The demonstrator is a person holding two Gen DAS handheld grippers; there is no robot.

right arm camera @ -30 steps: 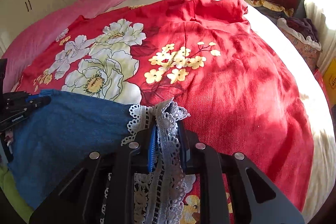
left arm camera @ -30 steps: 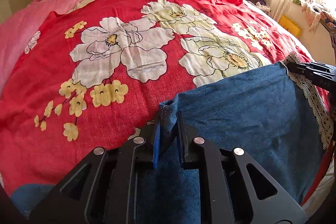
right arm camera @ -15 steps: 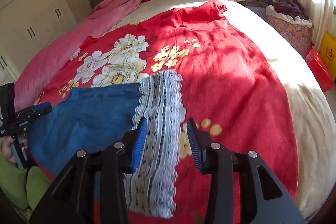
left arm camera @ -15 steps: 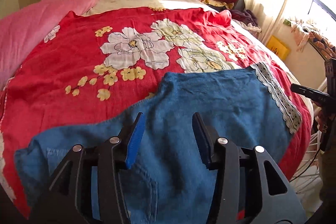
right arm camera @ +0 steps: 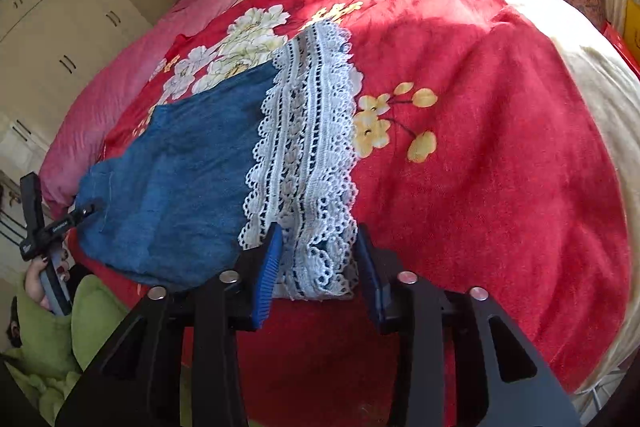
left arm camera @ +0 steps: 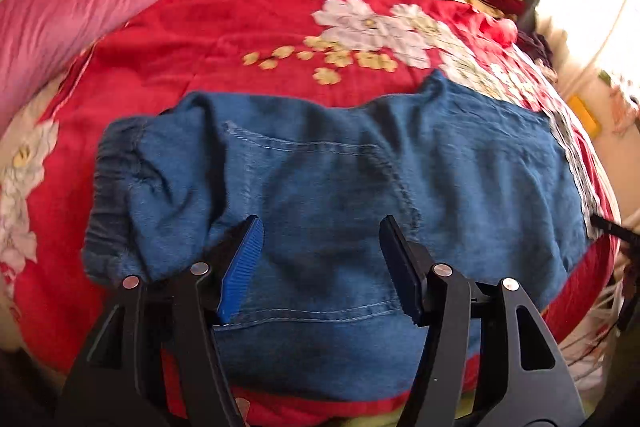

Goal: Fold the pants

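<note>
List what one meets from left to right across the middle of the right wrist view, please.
White cupboards → pink blanket → blue denim pants → white lace hem → yellow flower print → red bedspread → cream sheet.

1. The only lettering in either view is in the right wrist view: a short white word printed along the black arm of the left gripper [right arm camera: 86, 209], at the left edge of the picture. It is too small and blurred to read.
2. A second small white mark sits lower on the same black body, near the hand [right arm camera: 40, 277] that holds it. It cannot be read either.
3. In the left wrist view no text, label, brand, number or sign can be made out on anything.
</note>
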